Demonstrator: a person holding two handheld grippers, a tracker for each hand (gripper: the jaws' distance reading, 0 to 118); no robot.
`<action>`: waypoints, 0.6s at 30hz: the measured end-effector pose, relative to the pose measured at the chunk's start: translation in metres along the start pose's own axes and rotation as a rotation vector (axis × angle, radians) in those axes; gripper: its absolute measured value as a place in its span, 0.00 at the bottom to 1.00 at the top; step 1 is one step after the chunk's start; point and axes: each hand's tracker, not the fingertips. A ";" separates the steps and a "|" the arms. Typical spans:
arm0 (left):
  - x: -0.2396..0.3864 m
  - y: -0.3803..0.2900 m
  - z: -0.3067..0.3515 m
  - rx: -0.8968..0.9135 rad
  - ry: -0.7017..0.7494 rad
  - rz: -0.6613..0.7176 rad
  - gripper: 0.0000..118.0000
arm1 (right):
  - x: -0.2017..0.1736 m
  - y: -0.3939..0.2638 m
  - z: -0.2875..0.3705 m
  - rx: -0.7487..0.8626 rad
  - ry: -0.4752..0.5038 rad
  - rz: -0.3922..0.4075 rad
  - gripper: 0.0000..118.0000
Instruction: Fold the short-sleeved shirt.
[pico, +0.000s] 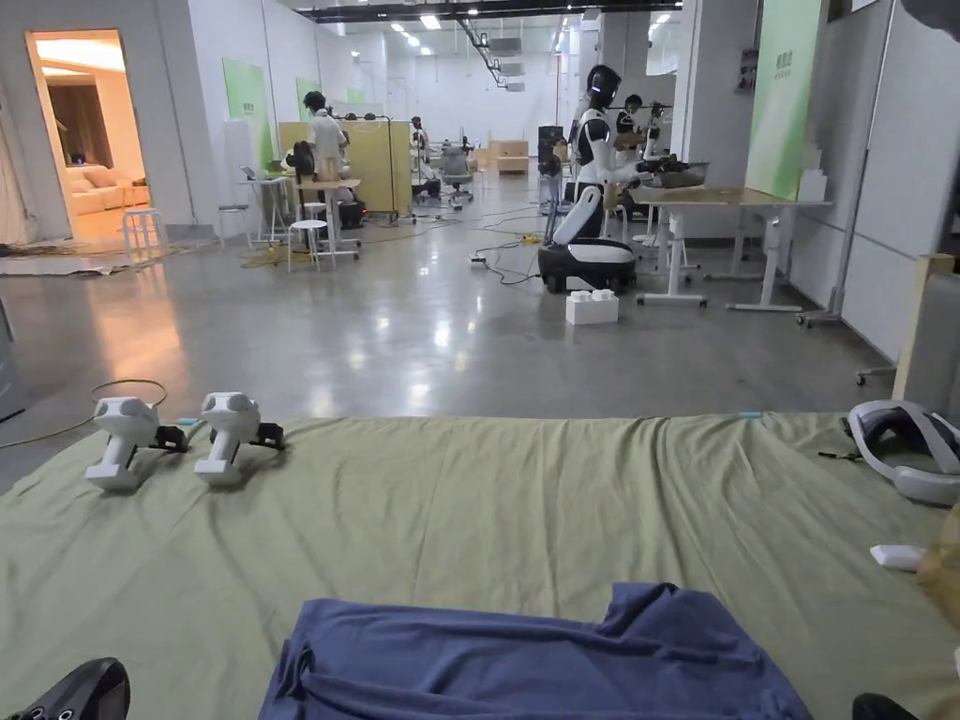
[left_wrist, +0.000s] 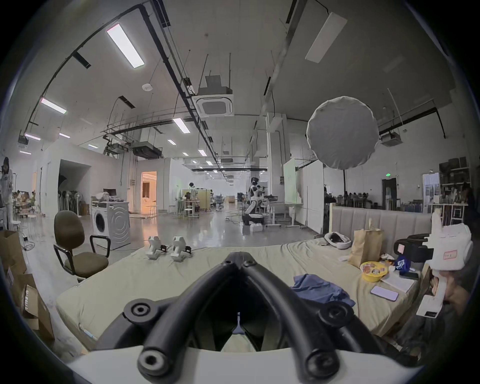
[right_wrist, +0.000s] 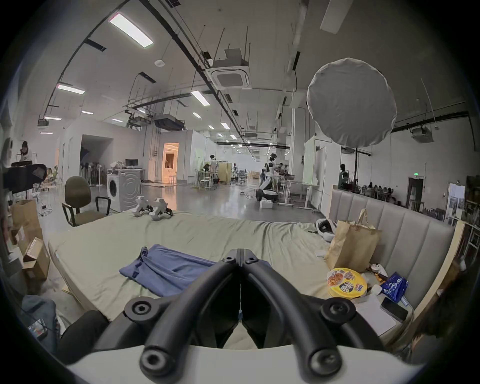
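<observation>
A crumpled blue short-sleeved shirt (pico: 525, 656) lies on the green sheet of a bed (pico: 469, 506), at its near edge. In the left gripper view the shirt (left_wrist: 319, 288) sits lower right of my left gripper (left_wrist: 237, 256), whose jaws meet at the tips with nothing between them. It hangs above the bed, apart from the cloth. In the right gripper view my right gripper (right_wrist: 240, 253) is shut too and empty, with the shirt (right_wrist: 166, 270) just to its left and partly behind the jaws. A hand holds the right gripper's white body (left_wrist: 452, 249) at the right edge.
Two spare white grippers (pico: 178, 441) lie at the bed's far left corner. A headset (pico: 909, 450), a paper bag (right_wrist: 353, 244), a yellow bowl (right_wrist: 346, 282) and a phone (left_wrist: 384, 293) crowd the right side by the headboard. An office chair (left_wrist: 75, 249) stands off the left.
</observation>
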 end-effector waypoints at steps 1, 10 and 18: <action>0.007 0.001 0.001 -0.004 -0.007 0.005 0.01 | -0.001 0.001 0.000 -0.002 0.000 -0.001 0.02; -0.002 -0.020 -0.046 -0.183 -0.021 0.115 0.01 | 0.004 -0.006 -0.015 -0.028 -0.014 -0.036 0.02; -0.068 -0.146 -0.203 -0.616 -0.053 0.310 0.72 | 0.017 -0.045 -0.054 -0.213 0.010 -0.100 0.02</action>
